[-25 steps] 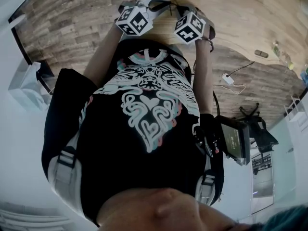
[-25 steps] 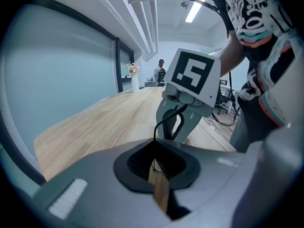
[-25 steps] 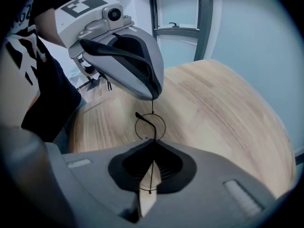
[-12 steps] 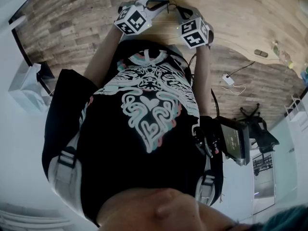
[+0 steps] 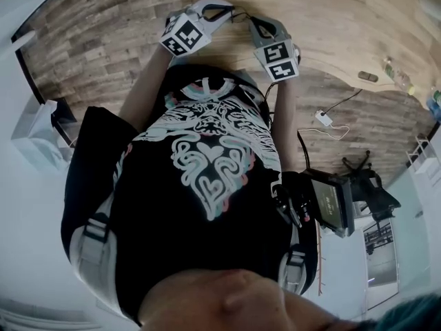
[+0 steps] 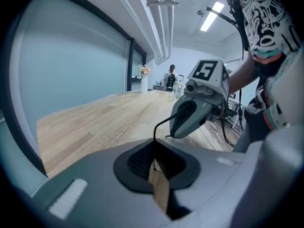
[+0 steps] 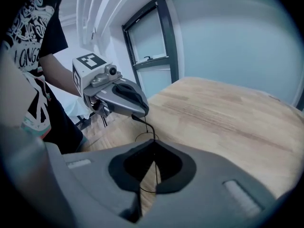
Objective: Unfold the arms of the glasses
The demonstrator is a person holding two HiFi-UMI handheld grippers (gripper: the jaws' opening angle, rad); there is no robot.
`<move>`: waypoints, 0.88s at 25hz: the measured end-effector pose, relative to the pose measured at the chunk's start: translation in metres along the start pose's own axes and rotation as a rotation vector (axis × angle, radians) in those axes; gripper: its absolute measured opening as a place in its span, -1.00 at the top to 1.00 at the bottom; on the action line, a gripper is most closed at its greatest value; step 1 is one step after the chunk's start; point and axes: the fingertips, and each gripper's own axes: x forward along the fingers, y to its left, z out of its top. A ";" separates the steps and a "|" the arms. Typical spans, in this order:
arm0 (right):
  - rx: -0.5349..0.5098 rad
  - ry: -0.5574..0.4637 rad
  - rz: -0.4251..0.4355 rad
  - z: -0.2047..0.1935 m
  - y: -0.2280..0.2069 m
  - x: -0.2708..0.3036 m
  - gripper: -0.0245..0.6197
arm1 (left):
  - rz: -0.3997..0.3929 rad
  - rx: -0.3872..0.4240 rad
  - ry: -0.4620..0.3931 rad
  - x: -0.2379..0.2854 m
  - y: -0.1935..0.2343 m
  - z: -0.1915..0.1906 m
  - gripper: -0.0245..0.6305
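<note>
Glasses (image 5: 239, 14) hang in the air over the light wooden table (image 5: 337, 19), strung between the two grippers in front of the person's black printed shirt (image 5: 207, 171). In the head view the left gripper (image 5: 222, 9) and the right gripper (image 5: 255, 22) point at each other tip to tip, near but apart, and the frame bridges the gap between them.

In the left gripper view its jaws are pressed together on a thin black wire of the glasses (image 6: 161, 123). The wire rises from between the pads, bends, and runs across to the tip of the right gripper (image 6: 175, 129). In the right gripper view those jaws are likewise pinched on the frame. A fine round rim of the glasses (image 7: 143, 137) loops just above the tips and shows again in the slit below them. From the rim a slim black arm climbs to the tip of the left gripper (image 7: 140, 114).

The frame is bare black wire, very thin, with a thicker dark end where it meets each gripper. Whether the rim holds a lens cannot be told.

Compared with the head view a second ago, the left marker cube (image 5: 185, 34) and the right marker cube (image 5: 278, 59) now stand farther apart. The right cube has swung lower and outward and shows a different face, and the tips have spread a little with the glasses stretched between them.
</note>
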 end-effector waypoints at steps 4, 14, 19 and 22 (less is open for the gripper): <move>0.076 -0.093 0.009 0.004 -0.002 -0.011 0.92 | 0.011 -0.057 -0.026 -0.001 0.003 0.003 0.95; 0.284 -0.315 0.041 0.020 -0.018 -0.037 0.92 | 0.031 -0.208 -0.064 -0.005 0.018 0.001 0.95; 0.397 -0.406 0.058 0.020 -0.027 -0.050 0.92 | 0.041 -0.277 -0.090 -0.005 0.022 0.001 0.95; 0.467 -0.468 0.074 0.023 -0.032 -0.056 0.92 | 0.042 -0.313 -0.101 -0.008 0.024 0.003 0.95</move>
